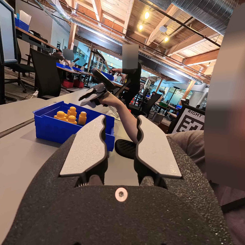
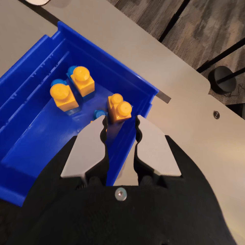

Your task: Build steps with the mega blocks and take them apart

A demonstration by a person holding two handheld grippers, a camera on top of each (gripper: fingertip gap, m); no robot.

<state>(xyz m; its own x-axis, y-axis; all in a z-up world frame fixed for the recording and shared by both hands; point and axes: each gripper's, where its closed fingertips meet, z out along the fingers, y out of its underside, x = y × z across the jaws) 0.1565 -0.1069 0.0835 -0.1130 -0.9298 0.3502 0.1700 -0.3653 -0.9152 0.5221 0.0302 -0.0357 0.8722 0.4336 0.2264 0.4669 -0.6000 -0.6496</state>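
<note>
A blue bin (image 1: 53,128) on the grey table holds several yellow mega blocks (image 1: 71,115). In the right wrist view the bin (image 2: 39,126) shows from above with yellow blocks (image 2: 63,96) stacked on blue ones. My right gripper (image 2: 120,119) is open and empty, hovering over the bin's near corner just short of a yellow block pair (image 2: 120,108). It also shows in the left wrist view (image 1: 82,101), above the bin's far side. My left gripper (image 1: 121,119) is open and empty, low over the table beside the bin.
A black oval pad (image 1: 126,148) lies on the table between my left fingers. A marker board (image 1: 188,123) stands at the right. Chairs, desks and people are behind. The table edge (image 2: 198,74) drops to carpet, with a black round base (image 2: 221,79) there. One gripper's finger ends stand about 40 cm off the other's.
</note>
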